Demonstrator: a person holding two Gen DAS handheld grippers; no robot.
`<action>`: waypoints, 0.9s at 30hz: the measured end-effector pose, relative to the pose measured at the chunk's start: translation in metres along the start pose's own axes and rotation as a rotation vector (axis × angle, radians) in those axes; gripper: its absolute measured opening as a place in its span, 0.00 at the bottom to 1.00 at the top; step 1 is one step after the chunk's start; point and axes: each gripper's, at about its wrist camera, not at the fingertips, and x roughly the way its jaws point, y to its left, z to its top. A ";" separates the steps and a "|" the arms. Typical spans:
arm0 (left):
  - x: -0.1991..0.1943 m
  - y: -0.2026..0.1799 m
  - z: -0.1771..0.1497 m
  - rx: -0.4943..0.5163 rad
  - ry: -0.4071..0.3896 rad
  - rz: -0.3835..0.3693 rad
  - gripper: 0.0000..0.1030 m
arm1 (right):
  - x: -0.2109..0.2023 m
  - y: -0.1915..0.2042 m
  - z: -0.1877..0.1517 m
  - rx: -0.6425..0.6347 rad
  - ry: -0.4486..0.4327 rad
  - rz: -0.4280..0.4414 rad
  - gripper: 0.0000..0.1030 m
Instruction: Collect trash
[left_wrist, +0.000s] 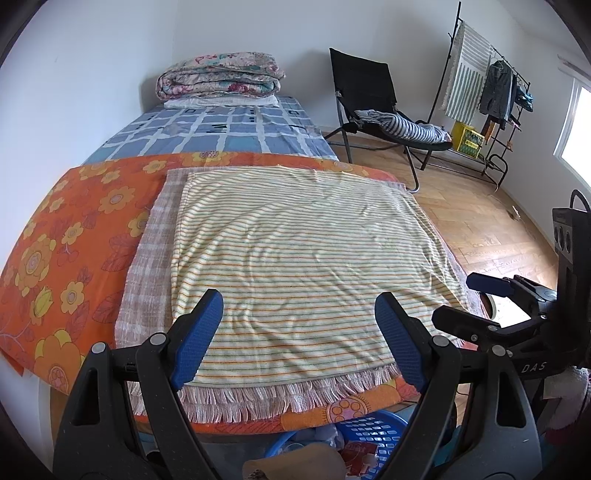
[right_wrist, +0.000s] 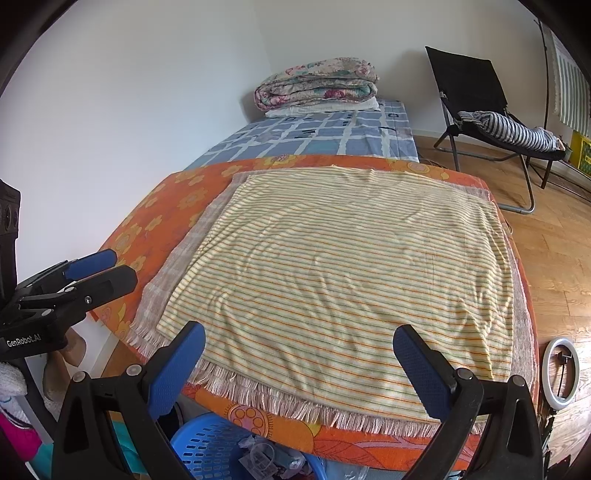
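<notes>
I see one bed running from near to far along the left wall, and on its near half three layered cloths: an orange flowered sheet, a fringed checked cloth on that, and a striped cloth on top. At the far end sits one folded quilt. To the right stand one black folding chair with a striped garment on its seat, and one clothes rack beyond it. One blue basket sits on the floor below the near edge of the bed, with what looks like wrappers and scraps, the trash, inside. My left gripper and right gripper hover side by side above the near edge, level and pointing toward the far end, both with jaws wide and nothing between them.
</notes>
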 end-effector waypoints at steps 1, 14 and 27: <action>0.000 0.000 0.000 0.001 0.000 0.001 0.84 | 0.000 0.000 -0.001 0.000 0.001 0.000 1.00; 0.000 -0.001 0.001 0.025 0.010 0.021 0.84 | 0.002 0.001 -0.004 0.005 0.006 0.002 1.00; 0.004 0.003 -0.003 -0.004 0.046 -0.005 0.84 | 0.004 -0.001 -0.005 0.017 0.013 0.007 1.00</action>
